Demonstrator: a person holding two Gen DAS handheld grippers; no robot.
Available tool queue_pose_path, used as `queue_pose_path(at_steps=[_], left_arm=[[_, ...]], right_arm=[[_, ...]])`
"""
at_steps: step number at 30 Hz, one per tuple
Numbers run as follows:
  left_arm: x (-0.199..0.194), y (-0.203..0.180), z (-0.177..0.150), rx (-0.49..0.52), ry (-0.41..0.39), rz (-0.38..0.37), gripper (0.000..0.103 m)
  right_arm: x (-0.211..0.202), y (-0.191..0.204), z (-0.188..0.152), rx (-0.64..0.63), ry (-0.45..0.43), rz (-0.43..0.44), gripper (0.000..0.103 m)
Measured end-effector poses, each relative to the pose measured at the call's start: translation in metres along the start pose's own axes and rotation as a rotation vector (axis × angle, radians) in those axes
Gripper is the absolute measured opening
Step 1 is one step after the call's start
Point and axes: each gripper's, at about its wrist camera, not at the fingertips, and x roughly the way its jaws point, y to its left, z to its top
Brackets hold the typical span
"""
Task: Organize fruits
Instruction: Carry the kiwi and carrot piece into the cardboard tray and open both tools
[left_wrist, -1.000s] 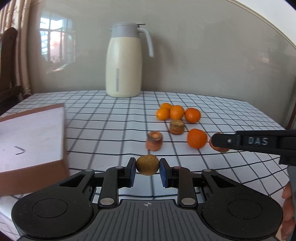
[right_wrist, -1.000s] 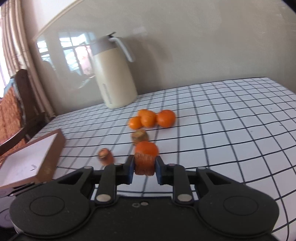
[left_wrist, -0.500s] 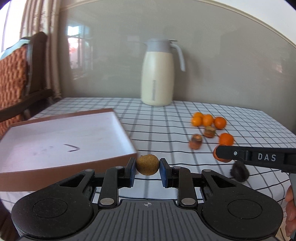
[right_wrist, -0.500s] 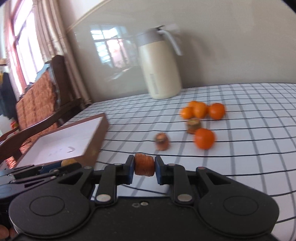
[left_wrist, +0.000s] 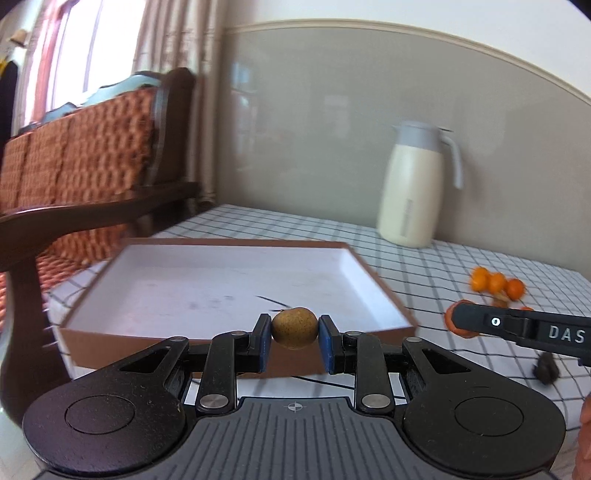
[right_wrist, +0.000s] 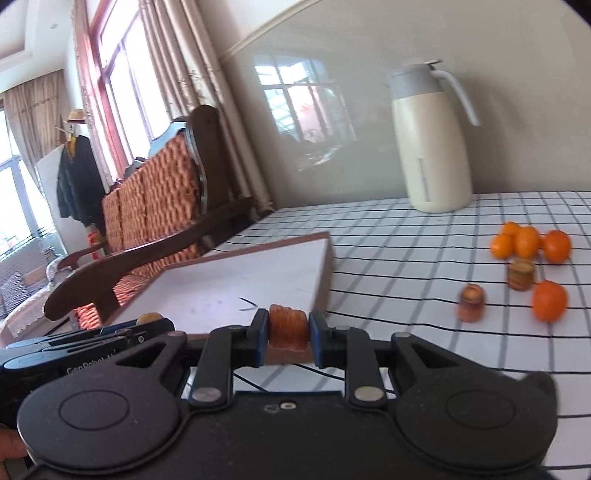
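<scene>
We find the left hand-held gripper (left_wrist: 294, 341) clamped on a brown fruit (left_wrist: 294, 328); the right hand-held gripper (right_wrist: 285, 336) grips an orange ridged fruit (right_wrist: 287, 331) beside the tray (right_wrist: 258, 273).

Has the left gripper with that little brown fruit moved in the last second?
Yes. The left gripper, shut on the brown fruit, has swung left: the shallow box, earlier at the left edge, now lies straight ahead.
</scene>
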Motion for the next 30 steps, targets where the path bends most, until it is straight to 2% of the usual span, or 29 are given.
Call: queue_pose_path(at_steps=[9,18,30], left_arm=[[0.0,0.04,-0.001,-0.057,-0.012,0.089,0.028],[0.004,0.063,0.006,-0.074,-0.021,0.139,0.028],[0.03,0.097,0.013,-0.117,0.011,0.207,0.028]], right_arm=[[0.017,0.022,0.004,-0.014,-0.033,0.049,0.015],[0.034,0.032,0.009,-0.015,-0.052,0.058,0.015],[0.061,0.023,0.018,-0.016,-0.053,-0.041,0.015]])
